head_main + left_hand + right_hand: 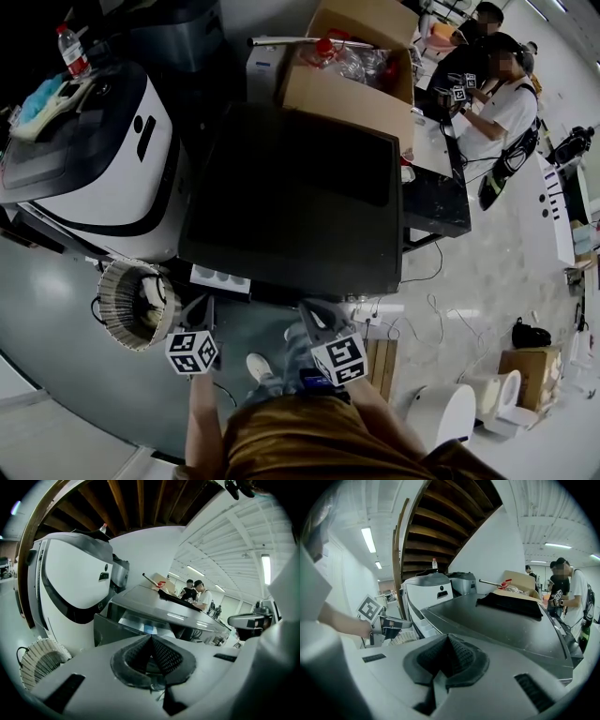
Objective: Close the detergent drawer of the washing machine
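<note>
While the white drawer juts from the dark, flat-topped washer, left tool and right tool, mesh-padded, are pinched together, empty.

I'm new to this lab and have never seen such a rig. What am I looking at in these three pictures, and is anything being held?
No robot here: a person holds a left hand-held gripper and a right hand-held gripper. The head view comes from a camera on the person's head, looking down; the other two cameras ride on those and look along their jaws. Below is a dark washer with a black cloth on top and a box behind; its white drawer sticks out in front. Both pairs of jaws are shut on nothing.
</note>
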